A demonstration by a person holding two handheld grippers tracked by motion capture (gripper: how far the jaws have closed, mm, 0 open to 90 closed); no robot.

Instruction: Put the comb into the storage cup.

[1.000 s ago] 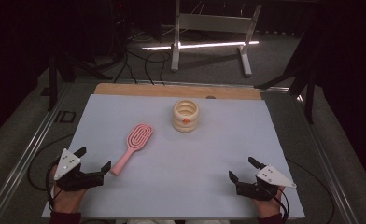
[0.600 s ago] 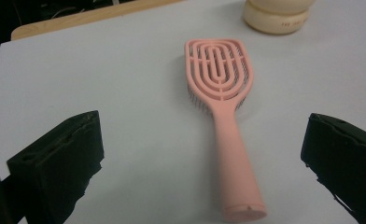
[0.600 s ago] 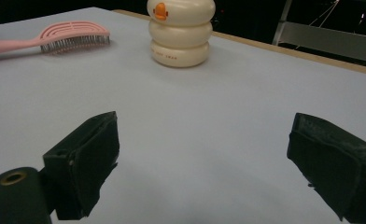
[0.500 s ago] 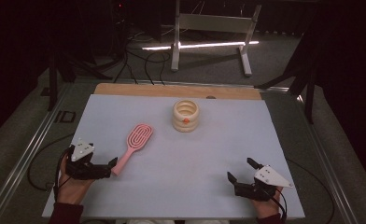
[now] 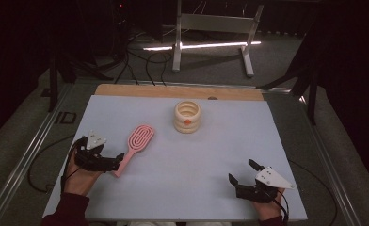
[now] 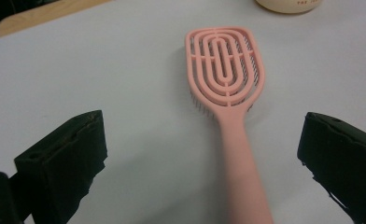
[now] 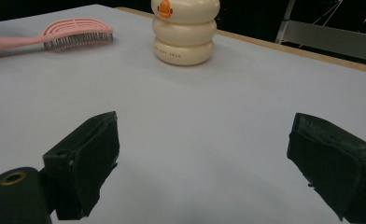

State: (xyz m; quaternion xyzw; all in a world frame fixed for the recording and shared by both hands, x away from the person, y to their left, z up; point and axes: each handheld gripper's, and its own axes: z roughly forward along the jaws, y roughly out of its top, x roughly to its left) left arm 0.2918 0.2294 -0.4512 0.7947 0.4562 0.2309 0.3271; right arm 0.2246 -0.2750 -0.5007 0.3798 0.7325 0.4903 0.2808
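A pink vented hairbrush (image 5: 138, 141) lies flat on the pale blue table (image 5: 220, 146), handle toward the person. My left gripper (image 5: 113, 162) is open at the handle's end. In the left gripper view the brush (image 6: 224, 70) runs up the middle, its handle between the wide-apart jaws of the gripper (image 6: 207, 128), which touch nothing. A cream ring-stacked container (image 5: 187, 117) with an orange mark stands upright at the table's far middle. My right gripper (image 5: 243, 172) rests open near the front right edge, holding nothing. Its view shows the container (image 7: 185, 32) and brush (image 7: 73, 30) far ahead of its own gripper (image 7: 204, 135).
A wooden strip (image 5: 173, 92) borders the table's far edge. Behind it stands a metal frame (image 5: 211, 23) on a dark floor with cables (image 5: 140, 61). Metal rails run along both table sides.
My left gripper has moved right and forward to the brush, and the handle's end now lies between its open jaws. The right gripper has hardly moved.
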